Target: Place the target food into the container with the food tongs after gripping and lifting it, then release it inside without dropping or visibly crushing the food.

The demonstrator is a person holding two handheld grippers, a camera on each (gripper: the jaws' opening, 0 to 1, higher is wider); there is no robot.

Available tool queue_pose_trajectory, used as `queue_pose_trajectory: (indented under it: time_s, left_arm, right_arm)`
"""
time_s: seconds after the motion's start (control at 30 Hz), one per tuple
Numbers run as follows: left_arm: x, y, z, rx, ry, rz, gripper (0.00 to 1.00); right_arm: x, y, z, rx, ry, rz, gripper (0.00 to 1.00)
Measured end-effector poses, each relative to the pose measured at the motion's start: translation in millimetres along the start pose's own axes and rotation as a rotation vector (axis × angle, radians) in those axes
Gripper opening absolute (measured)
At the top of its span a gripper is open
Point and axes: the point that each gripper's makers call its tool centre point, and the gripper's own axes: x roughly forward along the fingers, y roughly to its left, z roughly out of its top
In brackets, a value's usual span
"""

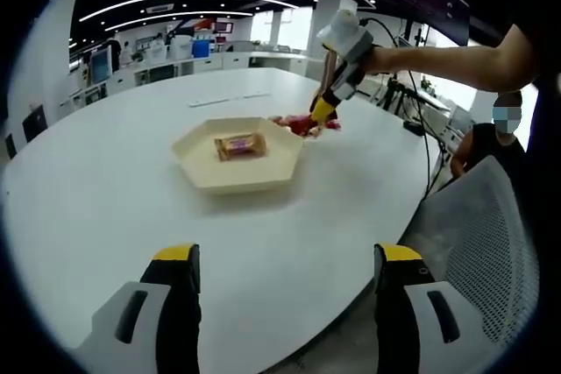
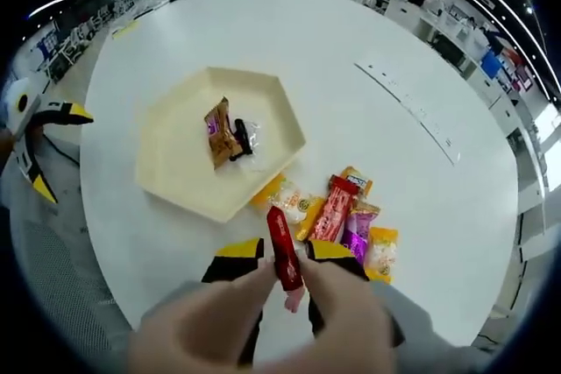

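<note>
Left gripper view: left gripper [image 1: 287,282] sits bottom centre, jaws spread wide, holding nothing, over the white table [image 1: 105,190]. Cream hexagonal tray [image 1: 197,168] mid-frame holds one brown wrapped snack [image 1: 240,145]. Right gripper [image 1: 323,111] reaches down from the upper right to the snack pile [image 1: 302,123], just right of the tray, so that arm is the nearer. Right gripper view: right gripper [image 2: 287,264] at bottom centre, jaws pinching a red snack stick [image 2: 282,250], long axis running roughly up-down in frame, slightly tilted, top end toward the tray [image 2: 166,142]. Tray lies up-left of the jaws, near. Remaining snacks sit right of the stick.
</note>
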Motion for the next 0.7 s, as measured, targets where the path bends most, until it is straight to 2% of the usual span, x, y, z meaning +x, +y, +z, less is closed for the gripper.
queue_pose_trajectory:
  time_s: [0.5, 0.7]
  left_arm:
    - [0, -0.2, 1.0, 0.006, -0.004, 0.0, 0.78]
    - [-1, -1.9, 2.6, -0.001, -0.01, -0.009, 0.78]
  right_arm:
    - [-24, -6, 11.9, -0.022, -0.023, -0.03, 0.18]
    - [-47, -6, 14.2, -0.018, -0.036, -0.048, 0.18]
